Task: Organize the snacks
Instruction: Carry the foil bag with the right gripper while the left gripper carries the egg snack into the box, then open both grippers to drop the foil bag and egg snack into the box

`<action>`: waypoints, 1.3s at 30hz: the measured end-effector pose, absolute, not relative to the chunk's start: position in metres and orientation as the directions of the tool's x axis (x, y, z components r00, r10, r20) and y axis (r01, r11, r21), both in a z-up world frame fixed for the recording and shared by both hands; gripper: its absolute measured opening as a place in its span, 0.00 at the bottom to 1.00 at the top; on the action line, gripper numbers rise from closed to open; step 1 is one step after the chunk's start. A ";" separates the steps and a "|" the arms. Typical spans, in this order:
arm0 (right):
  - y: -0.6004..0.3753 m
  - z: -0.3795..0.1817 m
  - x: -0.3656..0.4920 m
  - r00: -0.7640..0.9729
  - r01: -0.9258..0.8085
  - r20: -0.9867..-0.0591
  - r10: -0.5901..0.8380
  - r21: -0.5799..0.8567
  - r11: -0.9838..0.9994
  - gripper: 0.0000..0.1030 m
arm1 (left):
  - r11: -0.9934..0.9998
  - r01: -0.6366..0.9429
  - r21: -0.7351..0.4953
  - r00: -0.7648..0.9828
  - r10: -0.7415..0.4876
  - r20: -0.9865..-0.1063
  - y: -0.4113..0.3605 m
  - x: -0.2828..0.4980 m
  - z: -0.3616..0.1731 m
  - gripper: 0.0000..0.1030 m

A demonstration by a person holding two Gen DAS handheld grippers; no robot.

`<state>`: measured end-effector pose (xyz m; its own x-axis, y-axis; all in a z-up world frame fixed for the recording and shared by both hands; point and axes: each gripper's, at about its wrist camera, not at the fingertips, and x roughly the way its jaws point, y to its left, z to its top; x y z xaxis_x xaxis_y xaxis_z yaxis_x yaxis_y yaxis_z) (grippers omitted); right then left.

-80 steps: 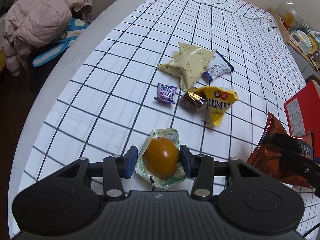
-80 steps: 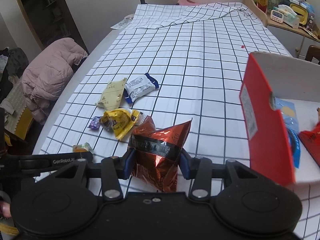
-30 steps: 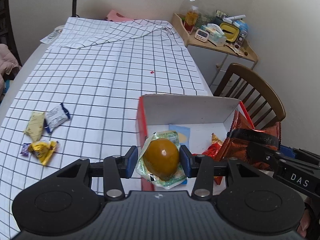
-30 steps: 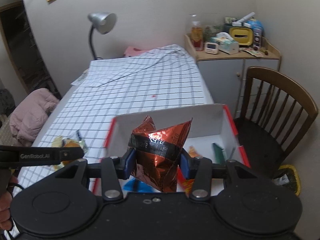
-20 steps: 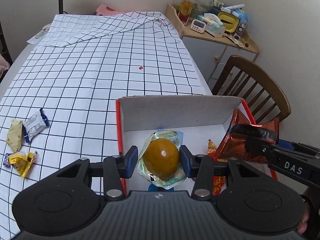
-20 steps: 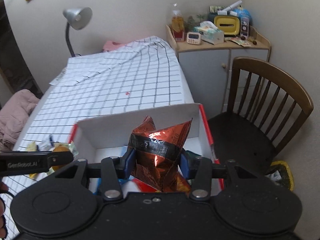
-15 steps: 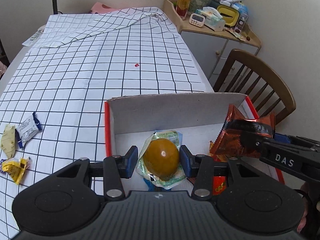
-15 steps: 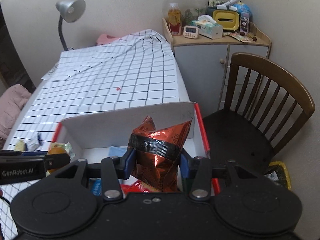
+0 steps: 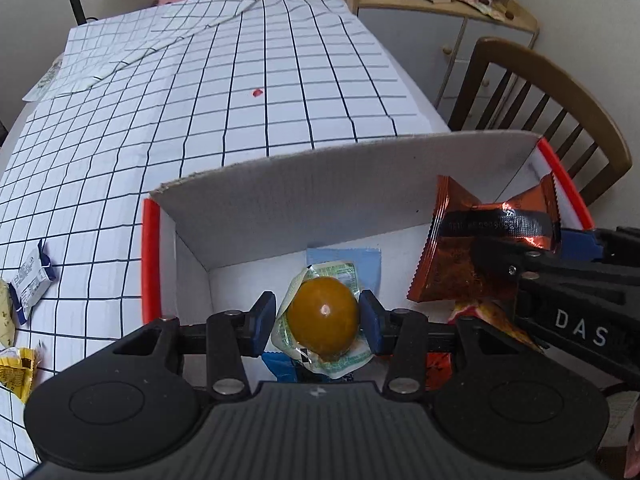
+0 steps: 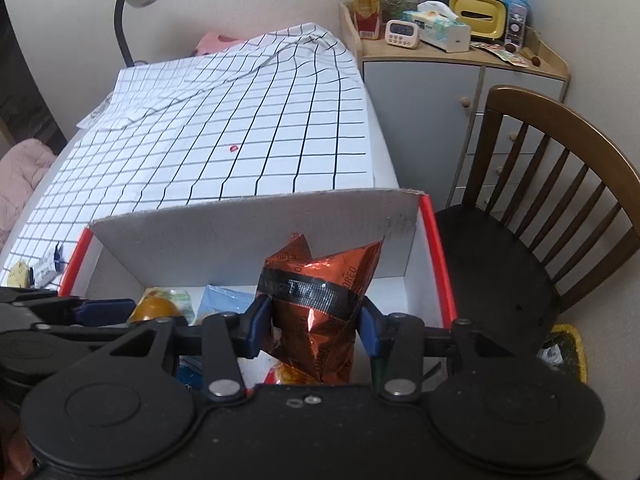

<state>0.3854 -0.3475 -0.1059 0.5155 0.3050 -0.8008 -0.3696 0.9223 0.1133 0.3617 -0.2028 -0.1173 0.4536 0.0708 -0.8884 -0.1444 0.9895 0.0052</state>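
I have both jaws clenched over the box point(image 9: 360, 184): left gripper point(image 9: 318, 322) on the egg pack point(image 9: 322, 316), right gripper point(image 10: 314, 326) on the foil bag point(image 10: 320, 300). Neither is dropped yet; several snacks point(image 9: 30, 284) remain at the worktop's left edge.

My left gripper point(image 9: 318, 324) and my right gripper point(image 10: 314, 326) hang side by side over the open red box point(image 9: 150, 256), whose tall back wall point(image 9: 320, 196) closes the way forward. On the box floor, packets lie under both claws, but a white patch point(image 10: 394, 296) at the right is bare. A wooden chair point(image 10: 560, 184) stands just beside the box at the right, while the checked tablecloth point(image 9: 208, 92) behind the wall is open.
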 end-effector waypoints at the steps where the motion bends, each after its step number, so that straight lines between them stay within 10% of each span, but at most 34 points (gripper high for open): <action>1: -0.346 -0.106 0.385 0.516 -0.378 -0.800 0.305 0.106 0.920 0.43 | 0.990 -0.142 0.010 0.450 0.074 -0.890 -0.203 0.363 -0.119 0.43; 39: -0.368 -0.050 0.326 0.541 -0.419 -0.736 0.407 0.183 0.889 0.77 | 0.983 -0.168 -0.073 0.576 0.038 -0.817 -0.186 0.298 -0.049 0.55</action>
